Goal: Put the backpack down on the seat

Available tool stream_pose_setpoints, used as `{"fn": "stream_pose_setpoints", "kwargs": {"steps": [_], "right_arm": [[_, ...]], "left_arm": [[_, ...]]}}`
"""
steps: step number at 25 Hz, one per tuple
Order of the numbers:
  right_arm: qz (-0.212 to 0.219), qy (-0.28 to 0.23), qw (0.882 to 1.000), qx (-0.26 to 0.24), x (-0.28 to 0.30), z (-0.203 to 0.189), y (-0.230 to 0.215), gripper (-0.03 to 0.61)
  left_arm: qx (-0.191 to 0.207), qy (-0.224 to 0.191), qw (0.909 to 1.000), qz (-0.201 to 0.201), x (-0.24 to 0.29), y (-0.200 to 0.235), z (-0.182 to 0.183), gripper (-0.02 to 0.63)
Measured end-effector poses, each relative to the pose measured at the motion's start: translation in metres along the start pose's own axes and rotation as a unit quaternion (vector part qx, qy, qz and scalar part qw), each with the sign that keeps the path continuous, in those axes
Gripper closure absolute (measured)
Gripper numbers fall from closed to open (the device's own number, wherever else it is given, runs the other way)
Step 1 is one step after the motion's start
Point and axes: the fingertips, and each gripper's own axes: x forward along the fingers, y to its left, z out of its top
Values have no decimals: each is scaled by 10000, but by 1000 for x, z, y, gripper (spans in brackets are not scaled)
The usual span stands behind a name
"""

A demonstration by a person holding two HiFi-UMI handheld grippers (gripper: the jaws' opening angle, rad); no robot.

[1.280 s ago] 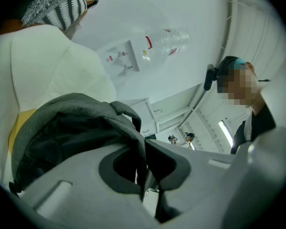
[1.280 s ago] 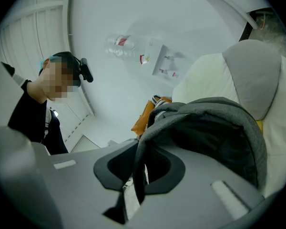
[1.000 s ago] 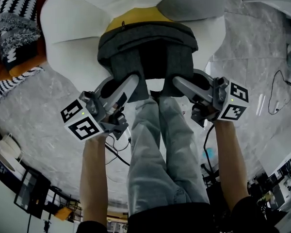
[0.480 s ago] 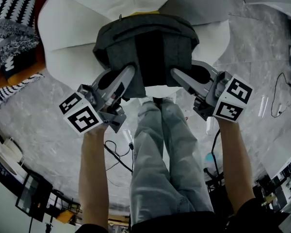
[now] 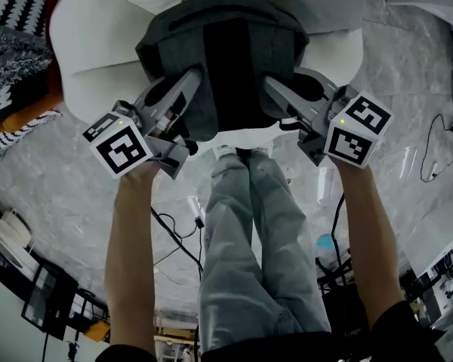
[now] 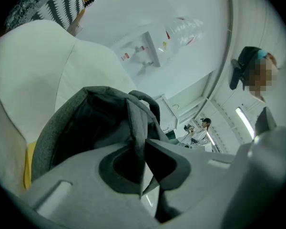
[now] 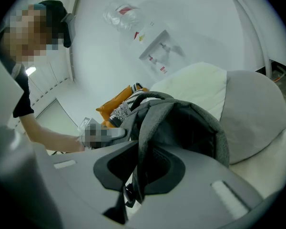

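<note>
A dark grey backpack [image 5: 219, 59] is held up by its 2 shoulder straps in front of a white seat [image 5: 90, 74], with its black back panel turned toward the person. In the head view the bag is seen over the seat cushion and covers much of it; whether its base rests on the cushion cannot be told. The left gripper [image 5: 183, 89] is reached in at the bag's left side and the right gripper [image 5: 281, 96] at its right side, each with its marker cube [image 5: 119, 143] nearest the forearm. In the left gripper view the fingers of the left gripper [image 6: 143, 162] are seen clamped together on a grey strap [image 6: 136, 128], which runs up from them to the top of the backpack [image 6: 86, 123], with the white seat [image 6: 33, 75] behind. In the right gripper view the fingers of the right gripper [image 7: 136, 173] are likewise closed on the other strap [image 7: 148, 128], and the backpack [image 7: 195, 128] is seen hanging just beyond them, against the white seat [image 7: 195, 82] and a grey cushion [image 7: 255, 113] at its side. A black-and-white striped cushion [image 5: 19, 2] and an orange cushion [image 7: 115, 105] lie beside the seat. Below the bag, legs in pale jeans [image 5: 249, 240] are seen over a grey marbled floor [image 5: 60, 194], where cables [image 5: 174, 236] are strewn.
</note>
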Motion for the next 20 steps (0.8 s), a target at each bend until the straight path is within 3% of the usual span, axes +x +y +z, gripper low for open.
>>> {"fn": "stream_pose_setpoints", "kwargs": {"steps": [20], "right_arm": [[-399,128,9991,87,44,13,-84,541]], "left_arm": [[-225,-55,9987,449,61,76,24,582]]}}
